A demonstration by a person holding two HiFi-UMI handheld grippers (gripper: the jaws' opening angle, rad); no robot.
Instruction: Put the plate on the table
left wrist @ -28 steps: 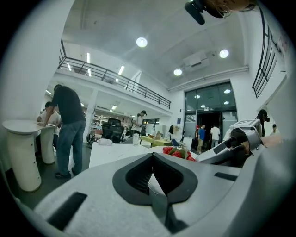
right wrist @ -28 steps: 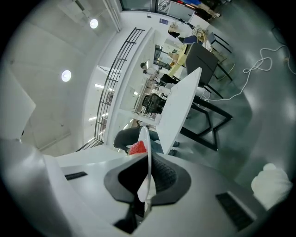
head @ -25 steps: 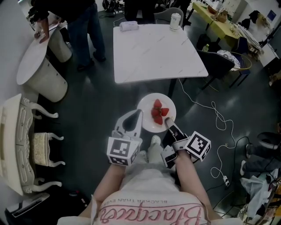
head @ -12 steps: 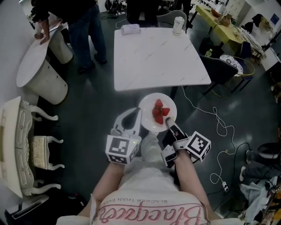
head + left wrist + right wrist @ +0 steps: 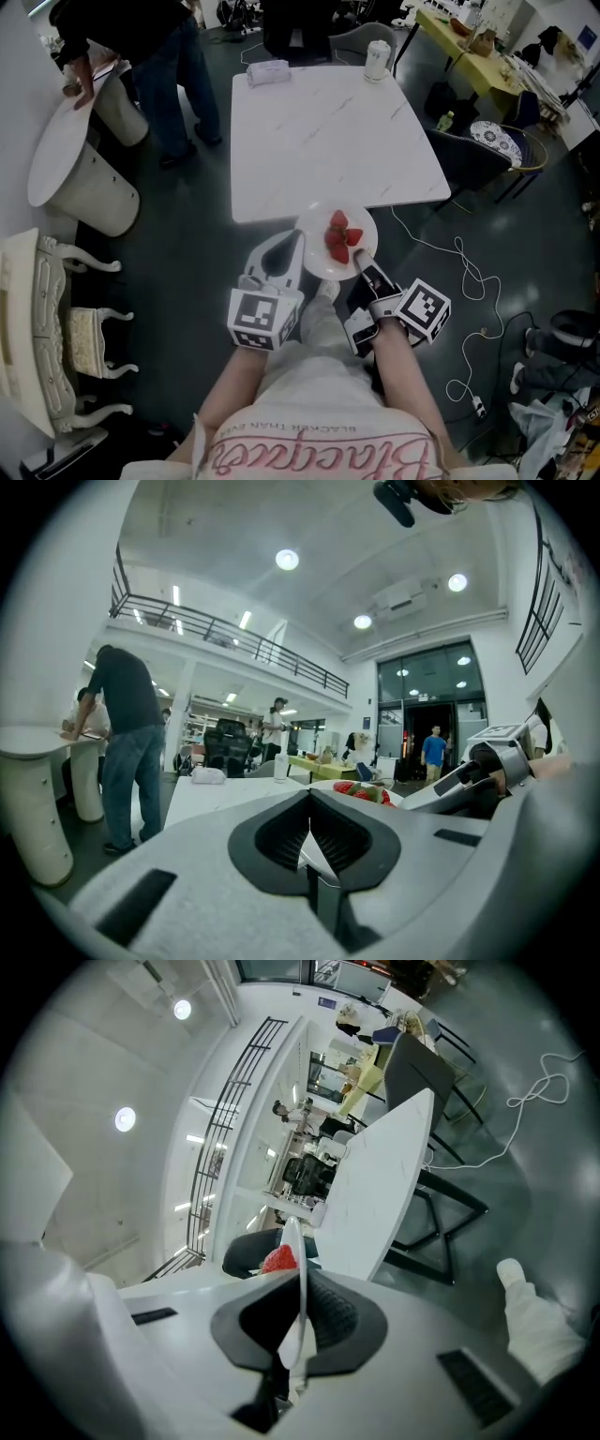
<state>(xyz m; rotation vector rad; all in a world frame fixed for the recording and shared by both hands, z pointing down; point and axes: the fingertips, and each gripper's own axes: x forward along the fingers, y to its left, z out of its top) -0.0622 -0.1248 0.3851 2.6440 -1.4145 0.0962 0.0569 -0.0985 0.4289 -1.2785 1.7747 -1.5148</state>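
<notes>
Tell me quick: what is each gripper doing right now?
Left gripper: fingers closed on the plate rim.
Right gripper: fingers closed on the same plate's opposite rim.

Left claw (image 5: pixel 297 246) and right claw (image 5: pixel 358 261), both clamped.

A: What's moved since a second ago?
B: The plate (image 5: pixel 314 251). It hung over the floor (image 5: pixel 187 244), well apart from the table (image 5: pixel 319 131); now its far rim overlaps the tabletop's near edge.
A: Anything else?
B: The table sits lower and larger in the head view.
</notes>
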